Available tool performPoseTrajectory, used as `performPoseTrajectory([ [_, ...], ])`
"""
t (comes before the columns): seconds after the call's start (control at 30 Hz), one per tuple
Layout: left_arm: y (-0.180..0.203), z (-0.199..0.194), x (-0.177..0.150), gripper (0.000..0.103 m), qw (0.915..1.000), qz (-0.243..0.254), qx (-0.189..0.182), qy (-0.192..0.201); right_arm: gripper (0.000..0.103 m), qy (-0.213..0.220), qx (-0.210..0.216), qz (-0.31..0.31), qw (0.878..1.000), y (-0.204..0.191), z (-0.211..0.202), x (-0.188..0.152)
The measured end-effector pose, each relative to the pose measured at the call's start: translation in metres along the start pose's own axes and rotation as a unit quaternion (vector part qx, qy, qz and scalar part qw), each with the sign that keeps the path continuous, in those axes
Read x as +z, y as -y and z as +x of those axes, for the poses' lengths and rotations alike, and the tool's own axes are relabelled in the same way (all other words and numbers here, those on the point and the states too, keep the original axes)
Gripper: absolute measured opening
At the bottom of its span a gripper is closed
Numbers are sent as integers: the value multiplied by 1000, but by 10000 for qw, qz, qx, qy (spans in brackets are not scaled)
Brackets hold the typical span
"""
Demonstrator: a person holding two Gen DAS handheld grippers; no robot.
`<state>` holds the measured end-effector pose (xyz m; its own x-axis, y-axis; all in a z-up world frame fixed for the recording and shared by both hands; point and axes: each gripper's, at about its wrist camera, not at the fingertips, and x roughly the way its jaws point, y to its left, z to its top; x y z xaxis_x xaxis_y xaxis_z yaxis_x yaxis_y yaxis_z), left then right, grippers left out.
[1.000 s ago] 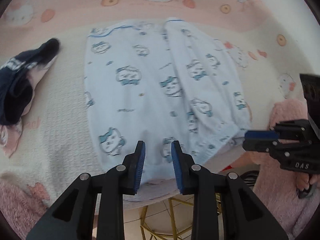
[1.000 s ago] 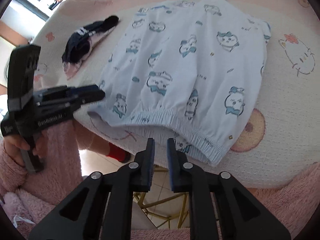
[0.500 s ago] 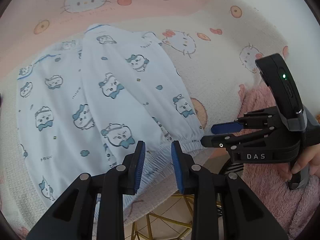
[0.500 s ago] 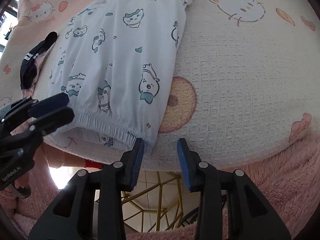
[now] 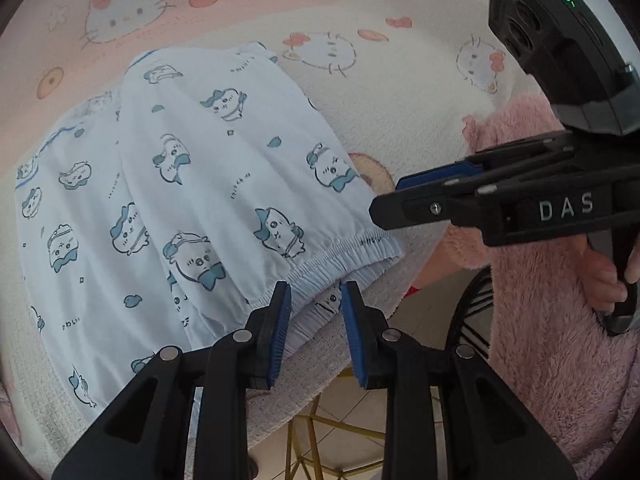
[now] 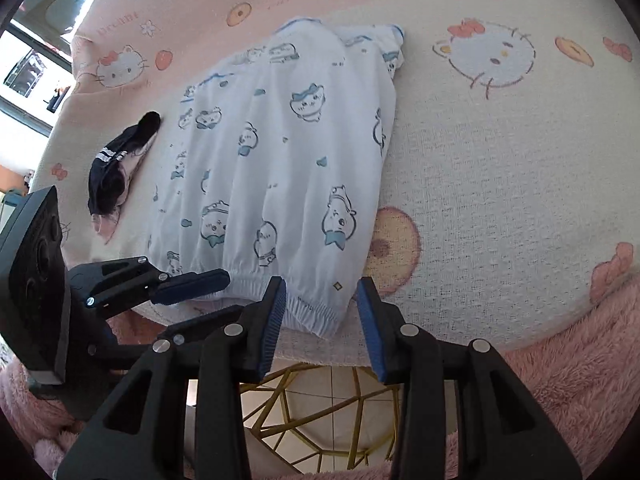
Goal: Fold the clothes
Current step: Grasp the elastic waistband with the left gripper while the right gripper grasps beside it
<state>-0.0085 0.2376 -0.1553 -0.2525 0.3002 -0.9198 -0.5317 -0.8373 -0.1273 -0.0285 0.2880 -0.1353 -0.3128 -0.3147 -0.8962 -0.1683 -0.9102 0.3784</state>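
A pale blue pair of shorts (image 5: 192, 200) with cartoon prints lies folded lengthwise on the blanket-covered table, its elastic waistband (image 5: 340, 252) at the near edge. It also shows in the right wrist view (image 6: 280, 168). My left gripper (image 5: 316, 308) is open, its jaws just below the waistband edge, holding nothing. My right gripper (image 6: 322, 304) is open wide, its jaws on either side of the waistband's right corner (image 6: 320, 316). The right gripper also appears in the left wrist view (image 5: 388, 196), to the right of that corner.
A dark navy garment (image 6: 116, 164) lies left of the shorts. The Hello Kitty blanket (image 6: 500, 184) covers the table. A gold wire frame (image 6: 320, 412) and tiled floor show below the table edge. Pink fuzzy sleeves (image 5: 540, 300) hold the grippers.
Both grippers have swung toward the waistband's right corner. The right gripper opened from nearly shut to wide. The left gripper stayed open.
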Motion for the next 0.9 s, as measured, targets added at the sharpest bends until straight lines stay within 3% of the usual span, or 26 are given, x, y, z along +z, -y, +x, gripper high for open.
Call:
performPoseTrajectory([
  [0.1,4,7,-3,28,9994,151,303,-66,38,-95,-26,256,9996,14,4,0],
  [0.33,0,11,-2,27,9979,167,621,1,38,33,70,437,9990,14,7,3],
  [0.47,-7,8,1,8,9993,-142,347,47,38,13,-36,288,9996,4,11,4],
  [0.67,-1,-9,-5,5,9991,-155,282,267,38,73,-71,193,9998,-1,11,6],
  [0.9,19,-4,-13,5,9999,58,-61,131,40,21,-116,-75,9999,-15,16,6],
])
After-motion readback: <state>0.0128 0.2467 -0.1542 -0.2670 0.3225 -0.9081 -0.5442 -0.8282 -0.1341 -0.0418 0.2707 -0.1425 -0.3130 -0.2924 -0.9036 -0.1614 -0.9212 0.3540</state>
